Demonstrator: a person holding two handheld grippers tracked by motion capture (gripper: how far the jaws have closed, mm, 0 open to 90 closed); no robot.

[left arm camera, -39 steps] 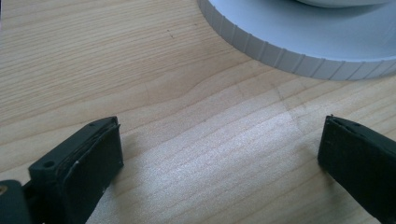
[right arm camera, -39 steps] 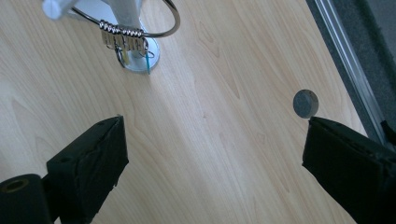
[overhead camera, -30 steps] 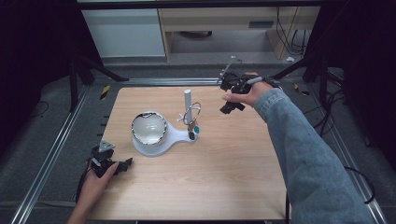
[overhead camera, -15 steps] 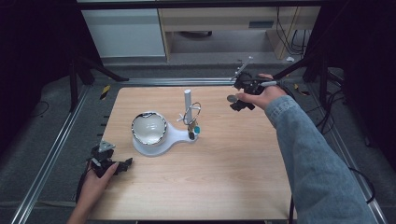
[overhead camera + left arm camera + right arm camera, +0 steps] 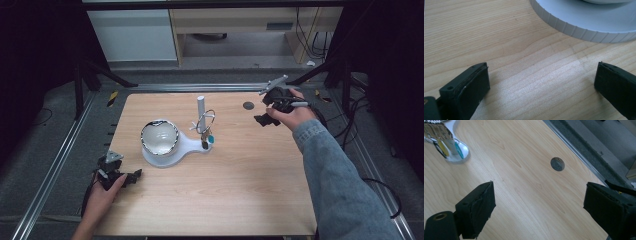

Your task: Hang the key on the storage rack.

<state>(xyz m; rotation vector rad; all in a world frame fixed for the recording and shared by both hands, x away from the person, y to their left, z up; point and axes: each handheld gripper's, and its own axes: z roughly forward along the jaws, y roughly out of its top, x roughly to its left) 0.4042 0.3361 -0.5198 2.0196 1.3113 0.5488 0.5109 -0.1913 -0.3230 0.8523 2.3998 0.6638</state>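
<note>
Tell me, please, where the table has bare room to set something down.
The table is bare along the near edge, between the left gripper and the sleeve, and between the white stand and the right gripper. Around the stand it is crowded.

white base (image 5: 584, 22) cut off, keys (image 5: 439, 137) cropped

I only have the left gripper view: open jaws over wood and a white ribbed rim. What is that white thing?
Observer: The base of a white stand holding a shiny bowl.
Operator: Anything else on it?
Observer: A ring of keys hangs beside its upright post.
Operator: And the other hand?
Observer: The right gripper is at the far right of the table, near a dark round hole; its jaws have just been opening, nothing between them.
</note>
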